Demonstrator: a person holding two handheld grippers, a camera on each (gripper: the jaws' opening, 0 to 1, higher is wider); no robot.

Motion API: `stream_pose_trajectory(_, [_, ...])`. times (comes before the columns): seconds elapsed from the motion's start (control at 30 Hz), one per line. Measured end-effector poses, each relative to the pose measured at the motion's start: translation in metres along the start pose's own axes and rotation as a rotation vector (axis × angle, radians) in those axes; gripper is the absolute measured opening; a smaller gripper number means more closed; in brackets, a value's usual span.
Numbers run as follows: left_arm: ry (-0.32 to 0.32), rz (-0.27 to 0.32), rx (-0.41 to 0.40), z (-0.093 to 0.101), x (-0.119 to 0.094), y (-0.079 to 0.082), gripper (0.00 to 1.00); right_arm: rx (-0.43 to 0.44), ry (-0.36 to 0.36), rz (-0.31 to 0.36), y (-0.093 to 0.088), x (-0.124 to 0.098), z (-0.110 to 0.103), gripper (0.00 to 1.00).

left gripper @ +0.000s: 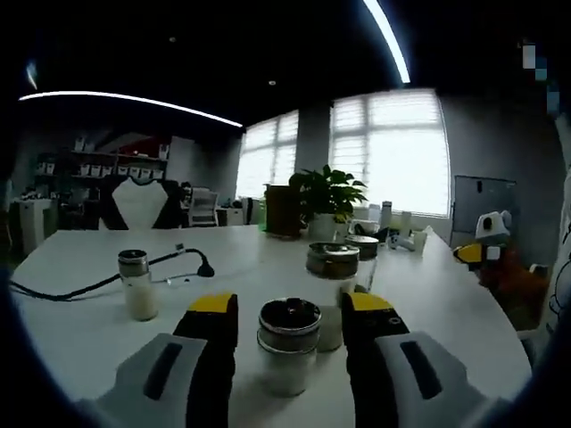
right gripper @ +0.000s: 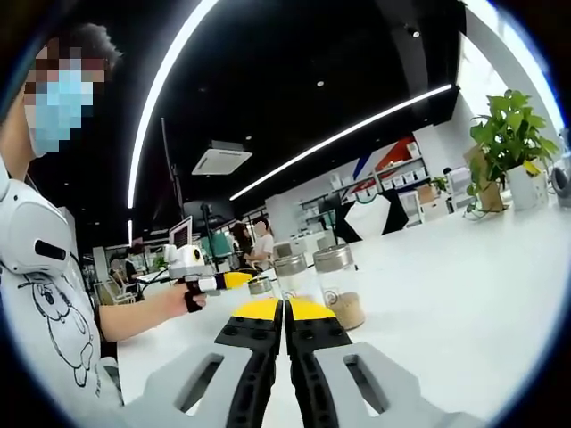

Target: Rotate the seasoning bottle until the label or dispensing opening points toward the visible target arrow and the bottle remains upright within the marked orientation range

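Note:
A seasoning bottle (left gripper: 287, 346) with a metal cap and pale contents stands upright on the white table (left gripper: 80, 339). It sits between the yellow-tipped jaws of my left gripper (left gripper: 292, 301), which are open with a gap on each side. Behind it stands a second metal-capped bottle (left gripper: 332, 266), and a third bottle (left gripper: 136, 285) stands apart to the left. In the right gripper view my right gripper (right gripper: 284, 309) is shut on nothing, low over the table (right gripper: 464, 294). Ahead of it stand the bottles (right gripper: 339, 287), with the left gripper (right gripper: 237, 280) reaching in, held by a person's hand (right gripper: 183, 299).
A black cable (left gripper: 85, 285) runs across the table's left side. A potted plant (left gripper: 328, 194), a brown container (left gripper: 282, 210) and small jars (left gripper: 361, 245) stand at the far end. The person (right gripper: 45, 267) is close on the left of the right gripper view.

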State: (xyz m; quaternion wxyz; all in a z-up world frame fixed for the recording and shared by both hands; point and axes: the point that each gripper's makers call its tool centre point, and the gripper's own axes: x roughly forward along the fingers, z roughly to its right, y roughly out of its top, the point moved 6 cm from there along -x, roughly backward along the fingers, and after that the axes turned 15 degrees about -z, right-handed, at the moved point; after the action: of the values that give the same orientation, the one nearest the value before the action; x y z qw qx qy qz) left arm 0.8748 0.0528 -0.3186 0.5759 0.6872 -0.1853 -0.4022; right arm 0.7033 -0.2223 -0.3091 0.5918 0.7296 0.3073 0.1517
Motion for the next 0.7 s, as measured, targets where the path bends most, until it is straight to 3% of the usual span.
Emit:
stream_pose_trajectory(0.07, [0.013,-0.025,0.042,0.002,0.005,-0.002,0.54,0.001,0.001,0.002,0.000,0.000,0.000,0.00])
stream_pose_trajectory(0.2, [-0.015,-0.005,-0.009,0.008,0.008,0.001,0.50,-0.002,0.000,0.003,0.000,-0.001,0.000,0.00])
stream_pose_trajectory(0.3, [-0.013,0.007,-0.093,-0.004,0.007,0.000,0.47,0.002,-0.003,0.005,-0.001,-0.003,0.000,0.00])
stream_pose_trajectory(0.37, [-0.016,0.014,-0.103,-0.006,0.007,0.000,0.45,0.003,-0.008,0.005,-0.001,-0.005,0.001,0.00])
stream_pose_trajectory(0.5, [-0.009,-0.004,-0.066,0.005,0.007,-0.002,0.35,0.007,-0.012,0.008,-0.001,-0.006,0.003,0.00])
stream_pose_trajectory(0.7, [-0.017,0.000,-0.078,0.006,0.007,-0.003,0.33,0.005,-0.006,0.002,-0.002,-0.004,0.001,0.00])
